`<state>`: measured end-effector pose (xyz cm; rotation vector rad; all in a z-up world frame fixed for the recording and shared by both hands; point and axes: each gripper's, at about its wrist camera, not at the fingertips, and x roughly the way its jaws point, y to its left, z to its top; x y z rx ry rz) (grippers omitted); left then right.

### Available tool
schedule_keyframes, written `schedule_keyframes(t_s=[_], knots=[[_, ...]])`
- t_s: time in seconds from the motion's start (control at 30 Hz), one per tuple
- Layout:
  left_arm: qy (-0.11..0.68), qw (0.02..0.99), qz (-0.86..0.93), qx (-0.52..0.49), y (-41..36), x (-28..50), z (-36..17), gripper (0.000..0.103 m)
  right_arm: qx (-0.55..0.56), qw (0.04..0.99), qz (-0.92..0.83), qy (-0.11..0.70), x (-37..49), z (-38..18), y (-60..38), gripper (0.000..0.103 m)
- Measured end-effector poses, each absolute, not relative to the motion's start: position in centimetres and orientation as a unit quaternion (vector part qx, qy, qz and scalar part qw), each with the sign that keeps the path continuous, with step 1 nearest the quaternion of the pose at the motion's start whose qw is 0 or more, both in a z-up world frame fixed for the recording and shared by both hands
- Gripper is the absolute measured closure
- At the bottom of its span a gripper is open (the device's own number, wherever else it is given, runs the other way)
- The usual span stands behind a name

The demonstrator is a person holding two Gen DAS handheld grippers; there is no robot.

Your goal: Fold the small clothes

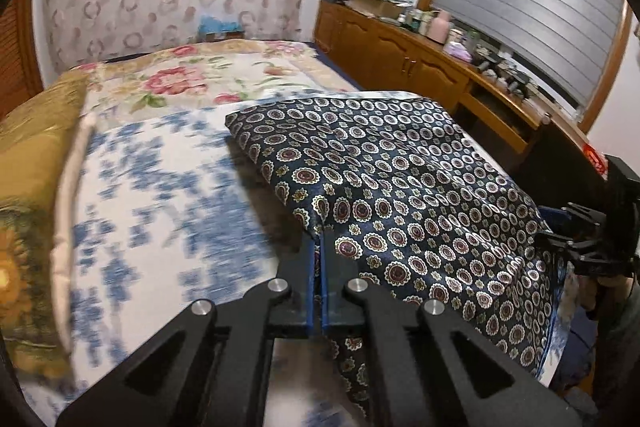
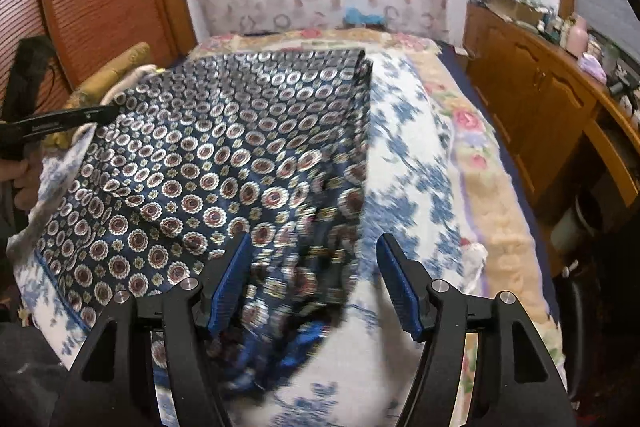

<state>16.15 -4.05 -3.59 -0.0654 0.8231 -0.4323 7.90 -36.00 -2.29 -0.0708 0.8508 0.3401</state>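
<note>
Navy patterned cloth [image 1: 400,187] lay on bed's blue-and-white sheet [image 1: 160,187], near edge lifted. Your left gripper [image 1: 319,247] had jaws clenched on that edge (fabric pinched between blue pads). Your right gripper [image 2: 312,267] hung over cloth's bunched corner [image 2: 304,267], jaws released, nothing gripped. Floral blanket [image 1: 192,75] beyond sheet; wooden cabinets [image 1: 400,43] right of bed.

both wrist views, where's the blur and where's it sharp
Left wrist view: the blue-flowered sheet is smeared, while the dark patterned cloth and the left gripper pinching its edge stay crisp. Right wrist view: the cloth blurs between the open right gripper fingers; edges bend from the fisheye.
</note>
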Motion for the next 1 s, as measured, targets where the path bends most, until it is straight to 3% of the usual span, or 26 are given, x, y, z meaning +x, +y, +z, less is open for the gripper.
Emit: schedule_keyframes(t_s=[0.3, 0.63, 0.73, 0.93, 1.0], knots=[[0.399, 0.907, -0.132, -0.010, 3.0, 15.2, -3.5, 0.103, -0.050, 0.897, 0.215, 0.384, 7.3, -0.8, -31.2, 0.037], [0.397, 0.906, -0.146, 0.013, 2.7, 11.5, -4.4, 0.101, -0.078, 0.885, 0.260, 0.378, 7.6, -1.0, -26.3, 0.037], [0.403, 0.904, -0.145, 0.012, 2.8, 10.1, -4.9, 0.096, -0.079, 0.882, 0.270, 0.377, 7.4, -1.0, -25.2, 0.037], [0.417, 0.896, -0.151, 0.007, 3.0, 7.1, -6.0, 0.065, -0.090, 0.874, 0.287, 0.382, 7.0, -1.7, -23.3, 0.037], [0.421, 0.894, -0.156, 0.003, 3.0, 6.2, -6.3, 0.060, -0.093, 0.872, 0.290, 0.383, 6.8, -1.9, -22.7, 0.037]])
